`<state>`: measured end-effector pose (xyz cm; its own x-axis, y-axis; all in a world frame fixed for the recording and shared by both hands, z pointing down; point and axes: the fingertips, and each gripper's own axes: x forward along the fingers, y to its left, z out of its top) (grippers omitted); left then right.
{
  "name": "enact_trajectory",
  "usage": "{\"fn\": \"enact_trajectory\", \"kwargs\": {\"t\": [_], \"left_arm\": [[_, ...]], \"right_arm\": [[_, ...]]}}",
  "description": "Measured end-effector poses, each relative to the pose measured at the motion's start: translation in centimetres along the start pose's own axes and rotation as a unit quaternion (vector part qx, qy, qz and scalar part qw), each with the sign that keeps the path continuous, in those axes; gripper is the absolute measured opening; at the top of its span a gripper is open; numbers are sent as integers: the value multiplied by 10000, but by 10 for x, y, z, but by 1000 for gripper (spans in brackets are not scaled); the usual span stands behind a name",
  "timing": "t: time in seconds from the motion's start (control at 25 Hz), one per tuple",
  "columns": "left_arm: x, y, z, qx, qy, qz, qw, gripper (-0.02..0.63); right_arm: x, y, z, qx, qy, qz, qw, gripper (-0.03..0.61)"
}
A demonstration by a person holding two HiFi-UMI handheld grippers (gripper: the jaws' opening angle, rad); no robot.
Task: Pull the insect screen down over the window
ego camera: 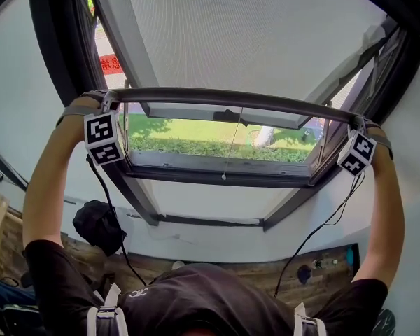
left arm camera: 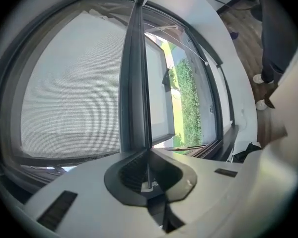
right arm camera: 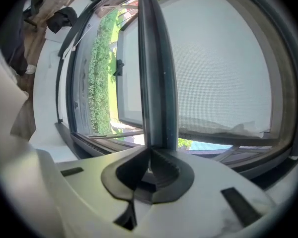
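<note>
Jaws on my left gripper (left arm camera: 148,151) are pinched almost fully together, clamped on the thin edge of the dark pull bar (left arm camera: 134,83) of the insect screen (left arm camera: 69,83); the bar runs straight away from the camera between the two pads. My right gripper (right arm camera: 150,152) is the same, its jaws nearly closed and biting the same bar at the opposite end. From the head view, I have one gripper at each end of the bar, marker cubes hanging just below it, and the bar lies level across the window (ego camera: 224,161), near the top of the open sash. The grey mesh is stretched over everything above the bar. Below it the opening is uncovered, and I can see a lawn and a green hedge (ego camera: 196,145) outside. A thin cord (ego camera: 230,145) hangs from the middle of the bar, its end dangling in front of the lower frame. Both forearms reach up to the grippers, and a black cable (ego camera: 322,226) trails down from each one. Under the window is a white sill (ego camera: 217,238), with a black bundle (ego camera: 98,224) near its left end; I cannot tell what it is.
</note>
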<state>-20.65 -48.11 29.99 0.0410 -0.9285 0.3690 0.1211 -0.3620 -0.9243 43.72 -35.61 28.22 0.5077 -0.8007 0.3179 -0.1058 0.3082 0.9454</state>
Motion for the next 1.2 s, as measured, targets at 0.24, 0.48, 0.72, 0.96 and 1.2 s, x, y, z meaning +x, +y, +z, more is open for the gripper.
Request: {"fn": "enact_trajectory", "kwargs": {"t": [0.24,0.48,0.72,0.96,1.2], "left_arm": [[18,-52,6,10,-29,-372,9993,29],[32,-88,9,-86,-34,-618,9980,28],[51,-131,13,-52,-12,-840,9964,28],[73,-183,19,-95,-68,-1054,9944,28],[95,-228,24,-60,-23,-1036,9946,29]], "right_arm": [[14,51,2,-62,44,257,9996,23],[27,87,5,-139,121,556,9983,23],[41,132,8,-194,248,769,9965,23],[59,185,11,-294,335,912,9948,23],[76,233,13,-314,476,1059,9927,23]]}}
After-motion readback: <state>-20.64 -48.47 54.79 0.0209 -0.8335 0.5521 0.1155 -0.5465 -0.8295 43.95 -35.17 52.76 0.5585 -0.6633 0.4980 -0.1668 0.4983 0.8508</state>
